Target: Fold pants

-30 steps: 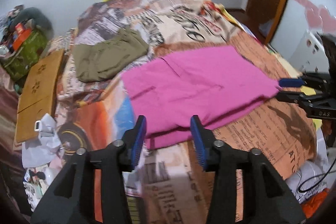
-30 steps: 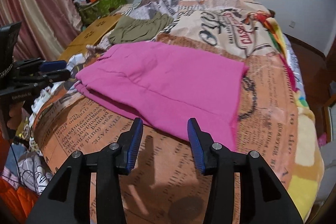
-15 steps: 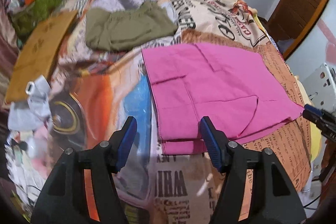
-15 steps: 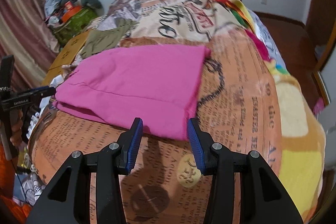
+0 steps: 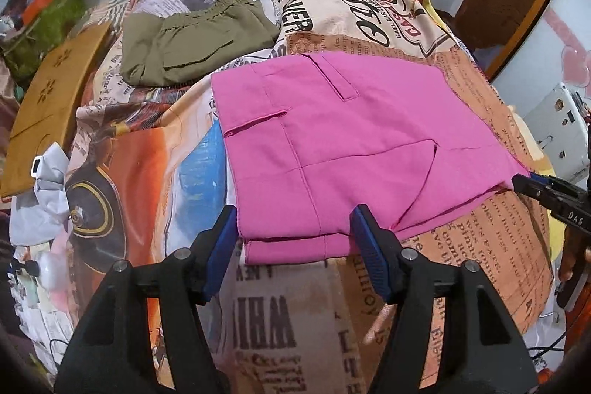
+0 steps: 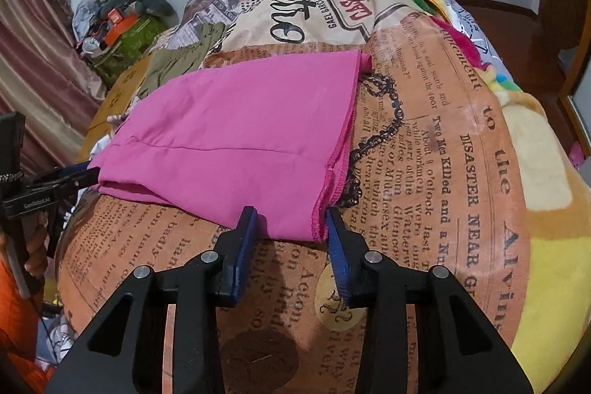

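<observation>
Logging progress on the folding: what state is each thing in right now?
pink pants: folded flat on the bed, not yet gripped
olive garment: folded, lying apart behind
left gripper: open, straddling a near corner
right gripper: open, just been closing, hem corner between pads

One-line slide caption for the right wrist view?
Right gripper open, closing around the hem corner of folded pink pants on a newsprint blanket.
</observation>
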Action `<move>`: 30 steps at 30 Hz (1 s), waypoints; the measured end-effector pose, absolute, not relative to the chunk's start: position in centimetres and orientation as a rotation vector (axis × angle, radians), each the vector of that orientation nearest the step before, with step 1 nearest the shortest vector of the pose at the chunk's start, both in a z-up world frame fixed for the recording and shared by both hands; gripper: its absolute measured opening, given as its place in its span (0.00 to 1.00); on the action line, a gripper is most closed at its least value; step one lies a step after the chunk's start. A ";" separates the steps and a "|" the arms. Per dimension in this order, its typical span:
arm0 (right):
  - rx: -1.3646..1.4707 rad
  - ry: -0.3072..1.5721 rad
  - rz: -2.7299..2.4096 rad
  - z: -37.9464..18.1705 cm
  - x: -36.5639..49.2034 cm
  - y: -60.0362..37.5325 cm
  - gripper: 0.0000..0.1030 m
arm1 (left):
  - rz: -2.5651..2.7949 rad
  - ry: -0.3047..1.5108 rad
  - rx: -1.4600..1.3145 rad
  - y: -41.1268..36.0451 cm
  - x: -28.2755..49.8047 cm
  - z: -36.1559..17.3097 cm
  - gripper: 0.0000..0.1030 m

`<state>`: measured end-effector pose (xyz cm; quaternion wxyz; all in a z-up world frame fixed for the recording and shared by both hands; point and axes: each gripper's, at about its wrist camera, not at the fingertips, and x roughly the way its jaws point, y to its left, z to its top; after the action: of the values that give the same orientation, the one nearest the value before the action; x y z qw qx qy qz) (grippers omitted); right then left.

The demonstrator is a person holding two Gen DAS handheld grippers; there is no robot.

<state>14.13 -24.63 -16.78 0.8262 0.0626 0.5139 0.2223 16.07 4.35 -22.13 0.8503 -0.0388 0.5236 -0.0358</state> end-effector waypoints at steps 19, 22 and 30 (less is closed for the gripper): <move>0.087 1.079 0.457 -17.1 14.2 -24.5 0.20 | -0.015 1.064 -0.030 4.5 14.8 -22.1 0.38; 0.082 1.084 0.453 -17.1 14.3 -24.4 0.20 | -0.004 1.064 -0.042 4.6 14.5 -22.9 0.42; 0.060 1.077 0.421 -15.7 14.9 -24.6 0.21 | 0.026 1.026 0.036 4.6 14.2 -21.4 0.62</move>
<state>14.86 -24.58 -15.72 0.8370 0.0282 0.5090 0.1988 14.24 4.63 -21.38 0.8710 0.0173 0.4908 0.0123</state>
